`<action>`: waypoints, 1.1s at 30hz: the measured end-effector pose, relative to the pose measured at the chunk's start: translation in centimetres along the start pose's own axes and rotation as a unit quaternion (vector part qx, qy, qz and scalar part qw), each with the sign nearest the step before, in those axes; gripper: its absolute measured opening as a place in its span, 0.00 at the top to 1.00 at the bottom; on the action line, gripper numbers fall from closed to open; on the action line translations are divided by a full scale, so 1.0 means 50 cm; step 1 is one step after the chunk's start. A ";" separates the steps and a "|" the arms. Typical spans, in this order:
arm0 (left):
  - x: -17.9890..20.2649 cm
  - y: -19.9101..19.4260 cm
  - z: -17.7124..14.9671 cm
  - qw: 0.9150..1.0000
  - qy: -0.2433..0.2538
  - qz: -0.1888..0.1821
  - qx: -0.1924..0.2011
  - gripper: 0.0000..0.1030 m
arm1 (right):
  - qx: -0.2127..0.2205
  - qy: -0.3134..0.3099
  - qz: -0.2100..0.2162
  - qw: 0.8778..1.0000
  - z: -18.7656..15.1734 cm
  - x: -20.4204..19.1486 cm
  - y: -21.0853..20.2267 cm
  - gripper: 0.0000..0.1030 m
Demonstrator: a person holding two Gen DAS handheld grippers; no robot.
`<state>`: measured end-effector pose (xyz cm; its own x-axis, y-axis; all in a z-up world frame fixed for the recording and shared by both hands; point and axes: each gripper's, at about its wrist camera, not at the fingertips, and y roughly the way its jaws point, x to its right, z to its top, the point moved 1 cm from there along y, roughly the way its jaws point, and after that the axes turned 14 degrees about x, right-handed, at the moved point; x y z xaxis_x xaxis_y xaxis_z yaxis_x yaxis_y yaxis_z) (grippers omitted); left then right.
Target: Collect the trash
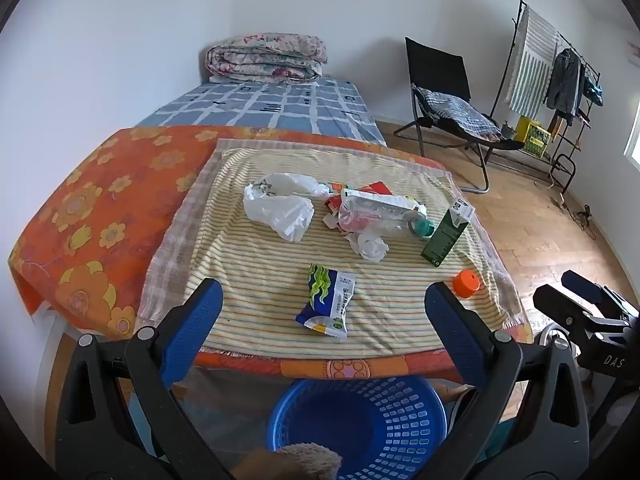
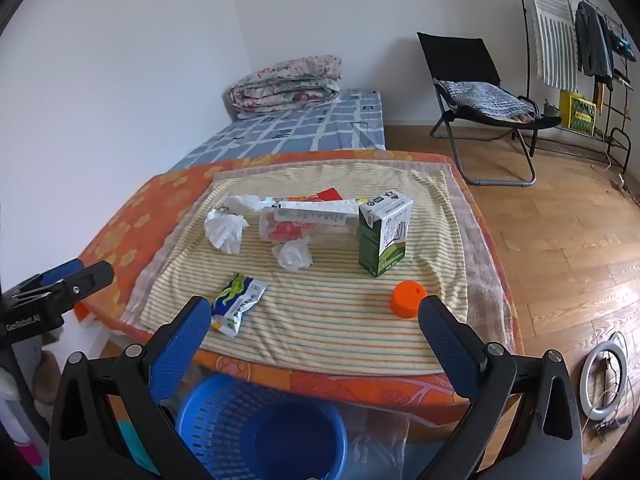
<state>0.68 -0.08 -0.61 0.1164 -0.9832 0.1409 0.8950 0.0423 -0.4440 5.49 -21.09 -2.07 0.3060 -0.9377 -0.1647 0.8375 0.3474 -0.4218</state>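
Note:
Trash lies on a striped cloth over a table: a blue-green snack wrapper, a crumpled tissue, a white plastic bag, a clear plastic bottle, a green carton and an orange cap. A blue basket stands on the floor below the table's near edge. My left gripper is open above the near edge, short of the wrapper. My right gripper is open too, holding nothing.
An orange flowered cover drapes the table. Behind it lie a bed and a folded quilt. A black folding chair and a clothes rack stand at the right on the wooden floor. A ring light lies by the right gripper.

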 end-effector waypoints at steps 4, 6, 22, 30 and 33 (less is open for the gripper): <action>0.006 0.002 -0.001 1.000 0.003 0.008 -0.008 0.00 | -0.002 0.000 0.000 1.000 -0.001 -0.002 0.004 0.00; 0.000 0.016 -0.004 1.000 0.002 0.009 -0.009 0.00 | -0.002 0.001 0.000 1.000 -0.002 -0.003 0.006 0.00; 0.004 0.010 -0.008 1.000 0.008 0.006 -0.007 0.00 | -0.008 -0.004 -0.007 1.000 -0.012 0.002 0.006 0.00; 0.009 0.009 -0.015 1.000 0.006 0.005 -0.006 0.00 | -0.009 -0.003 -0.007 1.000 -0.013 0.001 0.007 0.00; 0.008 0.007 -0.013 1.000 0.006 0.005 -0.006 0.00 | -0.009 -0.002 -0.006 1.000 -0.014 0.001 0.007 0.00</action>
<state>0.77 -0.59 -1.32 0.1202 -0.9849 0.1247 0.8882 0.0506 -0.4567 5.49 -21.03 -2.84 0.2970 -0.9420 -0.1560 0.8328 0.3355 -0.4402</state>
